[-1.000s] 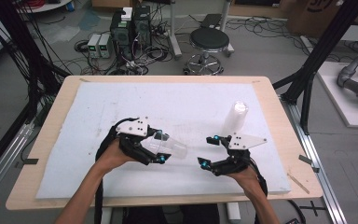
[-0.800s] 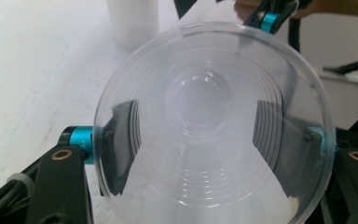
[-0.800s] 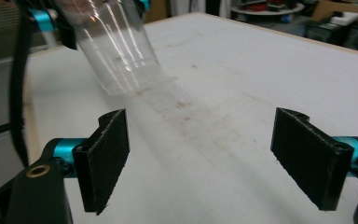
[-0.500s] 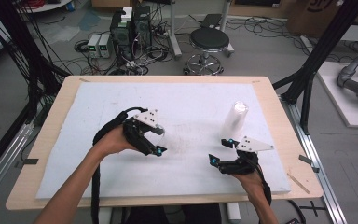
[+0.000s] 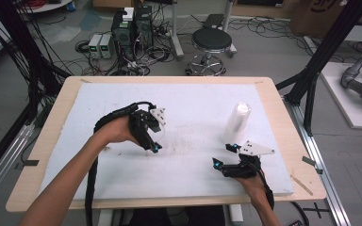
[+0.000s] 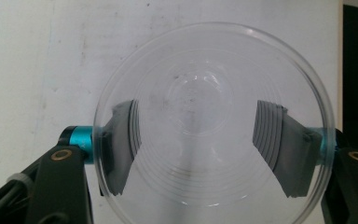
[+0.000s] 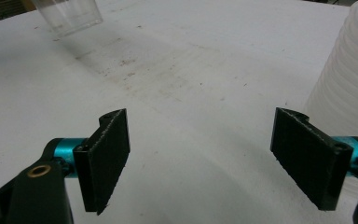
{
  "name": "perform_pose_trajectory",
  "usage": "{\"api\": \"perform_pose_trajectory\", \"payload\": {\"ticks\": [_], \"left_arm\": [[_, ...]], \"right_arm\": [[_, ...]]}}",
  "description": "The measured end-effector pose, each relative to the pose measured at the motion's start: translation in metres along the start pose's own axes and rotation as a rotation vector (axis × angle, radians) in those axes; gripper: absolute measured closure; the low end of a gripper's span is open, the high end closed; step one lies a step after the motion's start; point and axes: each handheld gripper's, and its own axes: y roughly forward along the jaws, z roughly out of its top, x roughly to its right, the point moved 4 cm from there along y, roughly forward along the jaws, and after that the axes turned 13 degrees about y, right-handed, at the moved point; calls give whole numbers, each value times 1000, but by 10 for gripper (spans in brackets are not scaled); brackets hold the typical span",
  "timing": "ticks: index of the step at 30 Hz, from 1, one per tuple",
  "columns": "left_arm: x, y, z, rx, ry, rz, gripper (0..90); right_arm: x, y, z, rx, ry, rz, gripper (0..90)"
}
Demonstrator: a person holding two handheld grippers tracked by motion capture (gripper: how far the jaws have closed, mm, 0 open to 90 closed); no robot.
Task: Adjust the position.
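High view: left gripper (image 5: 153, 147) tipped downward over the white board (image 5: 75, 155), presumably to set its load down mouth-up. Stack of clear cups (image 5: 236, 121) upright at the right, just beyond the right gripper (image 5: 224, 157), handy for the next pull.

Left gripper view: clear cup (image 6: 212, 126) clamped between both pads (image 6: 279, 144), seen down through the open mouth, board behind.

Right gripper view: jaws spread wide, nothing between; stack at the right edge, held cup far left.
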Motion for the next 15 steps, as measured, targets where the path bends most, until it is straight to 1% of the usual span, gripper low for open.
{"api": "perform_pose_trajectory", "payload": {"ticks": [3,4,7,8,9,15], "left_arm": [[-1,1,0,-22,8,-2,316],[0,2,0,-21,2,-4,317],[0,3,0,-27,12,-5,316],[0,3,0,-27,9,-7,316],[0,3,0,-29,12,-7,317],[-2,5,-2,-32,4,-7,317]], "right_arm": [[0,-1,-1,6,6,6,194],[0,-1,-1,9,1,7,194],[1,0,-2,12,-3,9,194],[0,0,-3,11,1,11,194],[0,1,-3,12,-5,10,194],[-1,2,-5,14,-11,14,194]]}}
